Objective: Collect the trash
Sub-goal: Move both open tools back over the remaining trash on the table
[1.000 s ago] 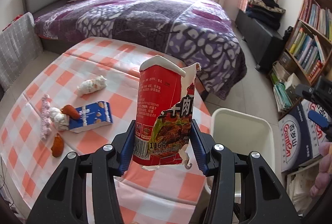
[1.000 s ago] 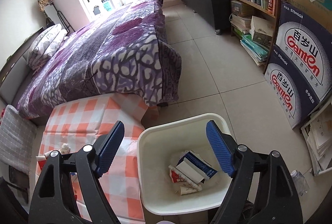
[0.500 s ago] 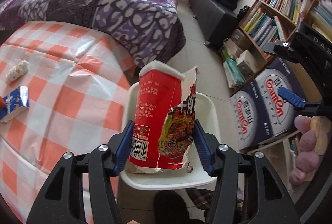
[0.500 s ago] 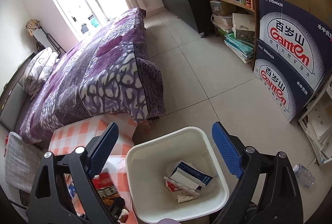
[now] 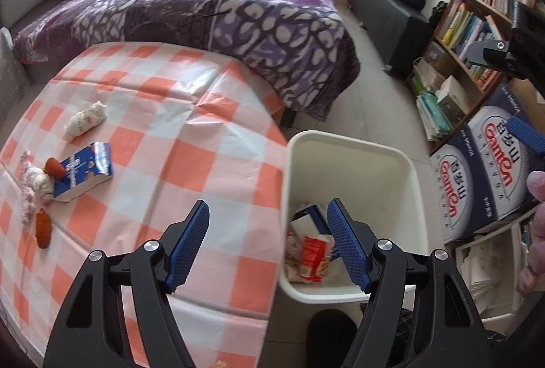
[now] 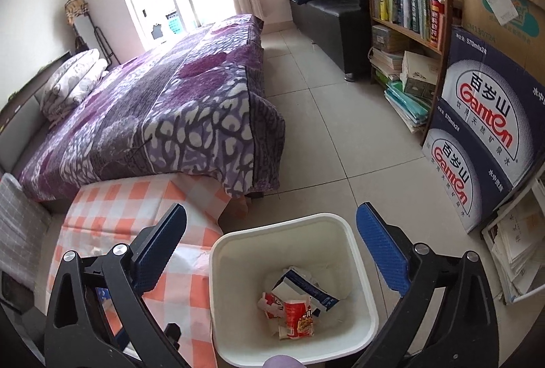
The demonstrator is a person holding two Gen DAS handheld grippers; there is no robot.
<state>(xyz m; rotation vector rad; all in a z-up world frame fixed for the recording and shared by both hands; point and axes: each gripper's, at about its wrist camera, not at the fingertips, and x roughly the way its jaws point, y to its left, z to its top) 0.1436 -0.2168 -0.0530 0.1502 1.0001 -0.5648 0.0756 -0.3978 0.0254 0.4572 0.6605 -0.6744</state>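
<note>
My left gripper [image 5: 268, 230] is open and empty above the gap between the table edge and the white trash bin [image 5: 354, 143]. The red noodle cup [image 5: 311, 260] lies inside the bin with other wrappers; it also shows in the right wrist view [image 6: 298, 317]. My right gripper [image 6: 270, 252] is open and empty above the bin [image 6: 364, 266]. On the checkered table [image 5: 177, 143] lie a blue carton [image 5: 85, 170], a white wrapper [image 5: 85, 123], and small orange and pink scraps [image 5: 42, 228] at the left.
A purple bed [image 5: 211, 10] stands behind the table. A bookshelf [image 5: 477, 14] and stacked blue boxes [image 5: 483, 170] stand right of the bin. Papers [image 6: 517, 252] lie on the tiled floor [image 6: 333, 116].
My left gripper carried the red noodle cup from over the table to the bin, opened, and the cup now lies in the bin. The right gripper stayed open above the bin.
</note>
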